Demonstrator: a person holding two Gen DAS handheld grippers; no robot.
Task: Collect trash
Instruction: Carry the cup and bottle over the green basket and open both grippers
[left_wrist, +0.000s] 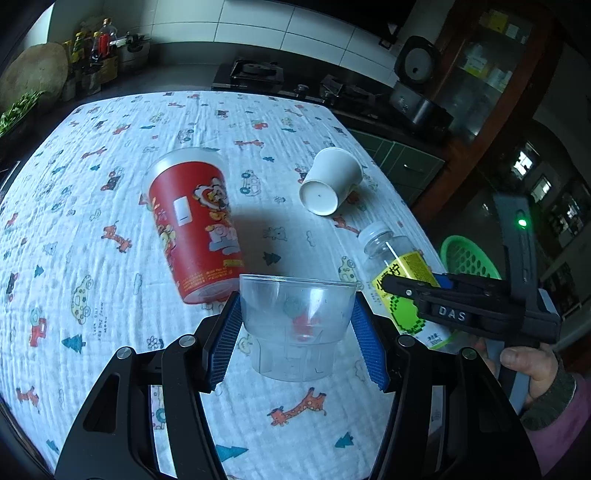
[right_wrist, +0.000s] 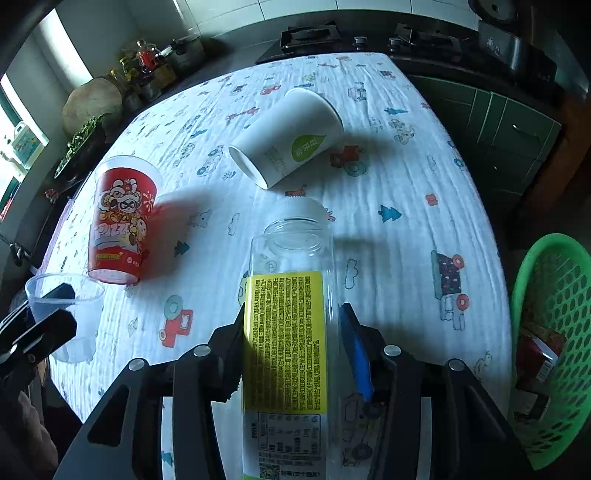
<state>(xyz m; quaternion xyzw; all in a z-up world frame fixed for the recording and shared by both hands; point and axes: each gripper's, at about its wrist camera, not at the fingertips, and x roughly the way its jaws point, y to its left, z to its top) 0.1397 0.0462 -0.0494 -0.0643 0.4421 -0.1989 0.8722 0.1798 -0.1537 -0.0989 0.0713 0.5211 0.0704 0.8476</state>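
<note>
Plainly, left tongs (left_wrist: 297, 334) clamp a clear cup (left_wrist: 297, 325) — right tongs (right_wrist: 291, 354) pinch a yellow-labelled bottle (right_wrist: 291, 332).

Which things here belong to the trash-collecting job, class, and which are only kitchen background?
Part of the job:
- clear plastic cup, between the left gripper fingers
- empty bottle, between the right gripper fingers
- red cup, lying on the table
- white paper cup, lying on its side
- green basket

Just background:
- stove
- condiment bottles
- patterned tablecloth
</note>
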